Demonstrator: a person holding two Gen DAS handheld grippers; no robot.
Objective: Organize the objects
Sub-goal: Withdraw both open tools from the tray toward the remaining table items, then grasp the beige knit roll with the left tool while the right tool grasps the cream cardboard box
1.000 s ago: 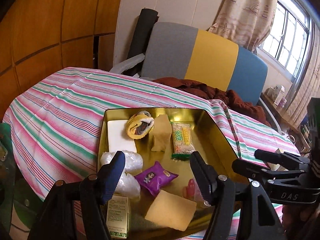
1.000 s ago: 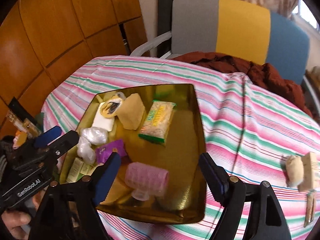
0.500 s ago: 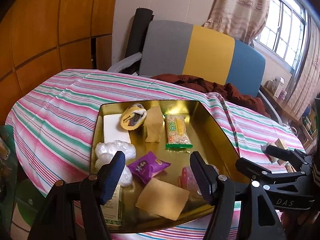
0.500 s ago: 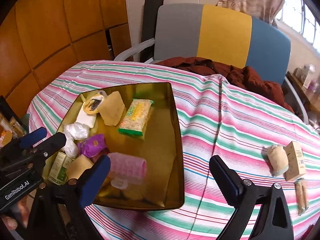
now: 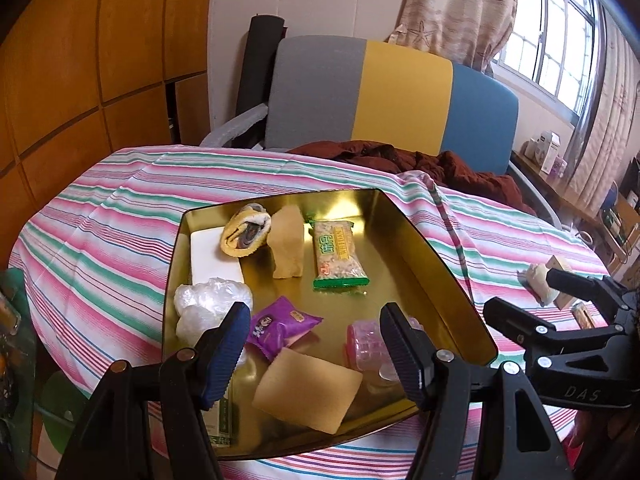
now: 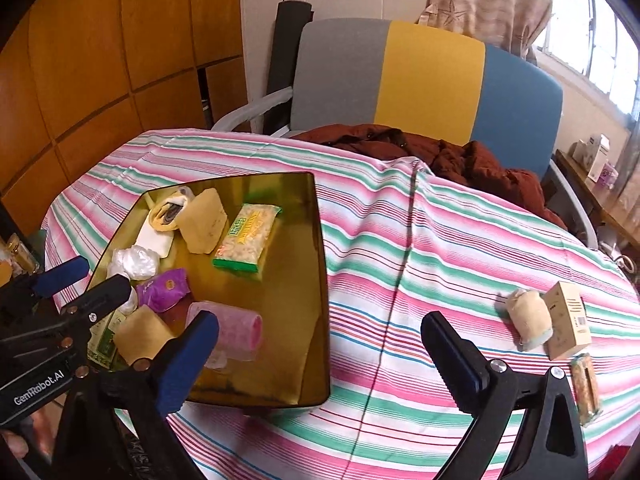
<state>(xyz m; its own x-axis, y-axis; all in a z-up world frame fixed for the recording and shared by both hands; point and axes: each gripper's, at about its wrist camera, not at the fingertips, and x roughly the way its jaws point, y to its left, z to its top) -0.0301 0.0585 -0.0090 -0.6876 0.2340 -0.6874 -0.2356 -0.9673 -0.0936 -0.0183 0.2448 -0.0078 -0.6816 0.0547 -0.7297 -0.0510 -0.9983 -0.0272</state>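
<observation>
A gold tray (image 5: 432, 264) (image 6: 316, 264) lies on the striped tablecloth with several items in it: a pink hair roller (image 5: 364, 340) (image 6: 236, 328), a purple packet (image 5: 280, 326) (image 6: 164, 290), a green snack bar (image 5: 338, 254) (image 6: 248, 236), tan pads and a rolled cloth (image 5: 246, 230). My left gripper (image 5: 316, 352) hangs open over the tray's near end, holding nothing. My right gripper (image 6: 320, 364) stands open and empty above the cloth beside the tray's right rim. On the cloth to the right lie a rolled beige sock (image 6: 528, 316), a small cardboard box (image 6: 568, 320) and a thin bar (image 6: 584, 388).
A chair (image 6: 400, 80) in grey, yellow and blue stands behind the table with a brown garment (image 6: 440, 152) on it. Wood panels (image 6: 100, 60) line the left wall. A window and curtain (image 5: 460, 4) are at the right. The table drops off at its front edge.
Both grippers have pulled back and risen from the tray. The right one has swung rightward off the pink roller and opened wider; the sock and box now sit nearer its centre.
</observation>
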